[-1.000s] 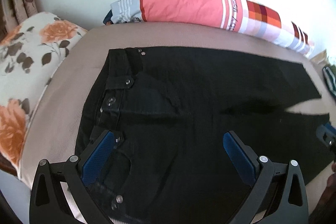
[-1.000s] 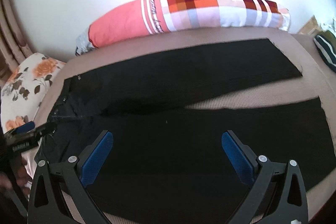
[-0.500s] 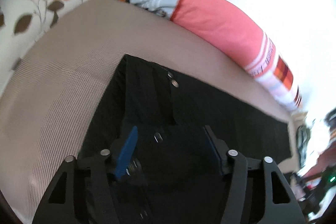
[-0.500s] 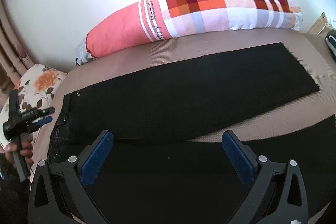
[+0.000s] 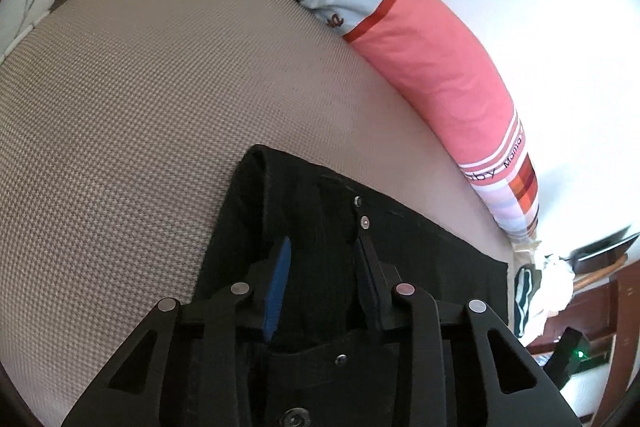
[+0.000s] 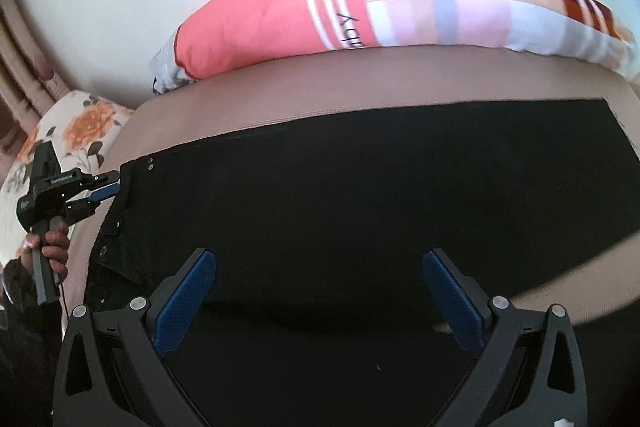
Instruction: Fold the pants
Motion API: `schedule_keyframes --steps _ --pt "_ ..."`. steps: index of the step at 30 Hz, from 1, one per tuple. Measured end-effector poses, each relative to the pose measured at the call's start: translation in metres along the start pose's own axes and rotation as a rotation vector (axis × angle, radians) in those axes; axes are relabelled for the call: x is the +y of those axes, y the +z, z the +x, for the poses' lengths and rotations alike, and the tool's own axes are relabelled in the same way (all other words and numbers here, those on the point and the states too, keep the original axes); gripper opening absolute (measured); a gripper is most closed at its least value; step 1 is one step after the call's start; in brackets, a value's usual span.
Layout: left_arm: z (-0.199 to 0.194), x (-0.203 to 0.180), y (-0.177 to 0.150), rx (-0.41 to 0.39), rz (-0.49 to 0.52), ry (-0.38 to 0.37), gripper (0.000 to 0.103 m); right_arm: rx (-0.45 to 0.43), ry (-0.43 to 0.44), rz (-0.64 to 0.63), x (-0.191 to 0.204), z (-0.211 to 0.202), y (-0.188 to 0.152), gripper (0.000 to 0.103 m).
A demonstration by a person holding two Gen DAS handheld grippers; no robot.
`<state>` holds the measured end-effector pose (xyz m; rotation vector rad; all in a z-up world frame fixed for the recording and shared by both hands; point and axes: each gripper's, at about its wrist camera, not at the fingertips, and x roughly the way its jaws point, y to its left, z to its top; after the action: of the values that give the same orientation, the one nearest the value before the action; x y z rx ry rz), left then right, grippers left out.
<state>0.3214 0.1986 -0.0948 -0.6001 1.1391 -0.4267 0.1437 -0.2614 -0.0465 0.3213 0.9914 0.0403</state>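
Black pants (image 6: 360, 195) lie spread flat on a tan bed, waistband to the left, legs running right. My left gripper (image 5: 322, 251) is at the far waistband corner (image 5: 280, 195), its jaws narrowed around the black cloth; it also shows in the right wrist view (image 6: 106, 187) at the waistband's far corner. My right gripper (image 6: 316, 291) is wide open and empty, hovering over the near leg around the thigh.
A long pink and checked bolster pillow (image 6: 360, 7) lies along the white wall behind the pants. A floral pillow (image 6: 76, 131) sits at the left end. Bare tan bedcover (image 5: 120, 107) lies left of the waistband. Dark furniture (image 5: 592, 307) stands past the bed's right end.
My left gripper moved from the near waistband to its far corner and narrowed from wide open onto the cloth. My right gripper moved forward and lower over the pants, still open.
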Motion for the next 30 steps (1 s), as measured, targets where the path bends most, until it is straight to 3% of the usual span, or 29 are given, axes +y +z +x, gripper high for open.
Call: schedule_keyframes --steps 4,7,10,13,30 --pt "-0.013 0.012 0.003 -0.028 -0.014 0.001 0.034 0.001 0.021 -0.037 0.010 0.010 0.011 0.103" --pt "-0.015 0.020 0.008 -0.041 -0.030 -0.046 0.034 0.009 0.019 -0.050 0.014 0.021 0.015 0.103" --pt "-0.004 0.022 0.012 -0.001 -0.040 -0.087 0.034 0.020 0.019 -0.046 0.016 0.032 0.020 0.103" --pt "0.007 0.022 0.015 0.025 -0.042 -0.074 0.034 0.019 0.017 -0.048 0.018 0.037 0.027 0.103" --pt "0.015 0.026 0.027 0.063 -0.030 -0.162 0.031 0.035 0.038 -0.047 0.020 0.066 0.043 0.103"
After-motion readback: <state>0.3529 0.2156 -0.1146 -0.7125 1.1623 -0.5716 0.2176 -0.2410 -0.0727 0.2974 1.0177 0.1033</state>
